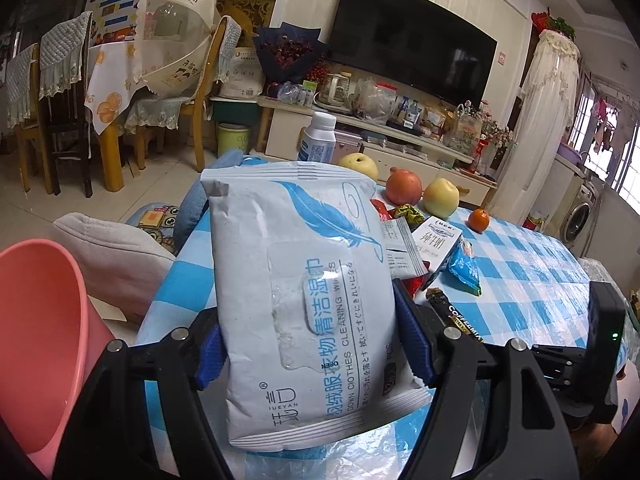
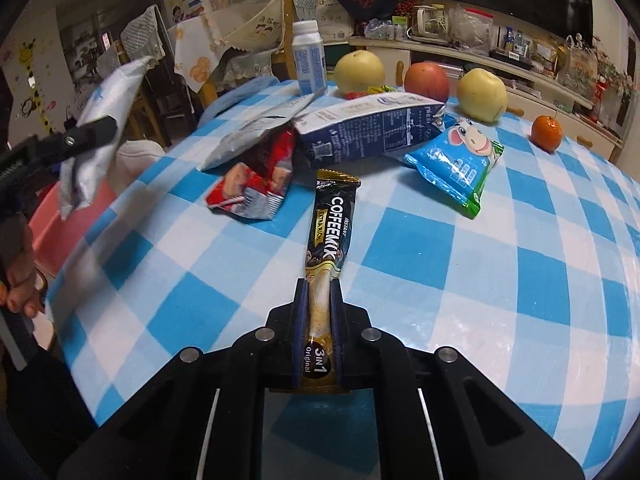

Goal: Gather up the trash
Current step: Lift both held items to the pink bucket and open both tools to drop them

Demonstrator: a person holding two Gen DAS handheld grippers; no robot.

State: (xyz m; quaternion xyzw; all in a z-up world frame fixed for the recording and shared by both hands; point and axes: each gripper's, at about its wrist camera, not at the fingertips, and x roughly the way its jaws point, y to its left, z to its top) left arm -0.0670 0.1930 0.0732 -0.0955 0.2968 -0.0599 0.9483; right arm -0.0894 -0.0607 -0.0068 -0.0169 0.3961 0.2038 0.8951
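Observation:
My left gripper (image 1: 308, 344) is shut on a white and blue wet-wipes packet (image 1: 304, 288), held up above the left edge of the table; the packet also shows in the right wrist view (image 2: 100, 128). A pink bin (image 1: 40, 332) is just to the left, below. My right gripper (image 2: 319, 320) is shut on a black coffee mix sachet (image 2: 326, 232), low over the checked tablecloth (image 2: 480, 280). More trash lies ahead: a red snack wrapper (image 2: 256, 184), a grey wrapper (image 2: 256, 132), a dark blue milk carton (image 2: 368, 128) and a blue candy bag (image 2: 456, 160).
Two yellow apples (image 2: 359, 71) (image 2: 482, 96), a red apple (image 2: 426, 80), a tangerine (image 2: 546, 133) and a white bottle (image 2: 308, 60) stand at the table's far edge. Chairs and a TV cabinet (image 1: 380, 132) lie beyond.

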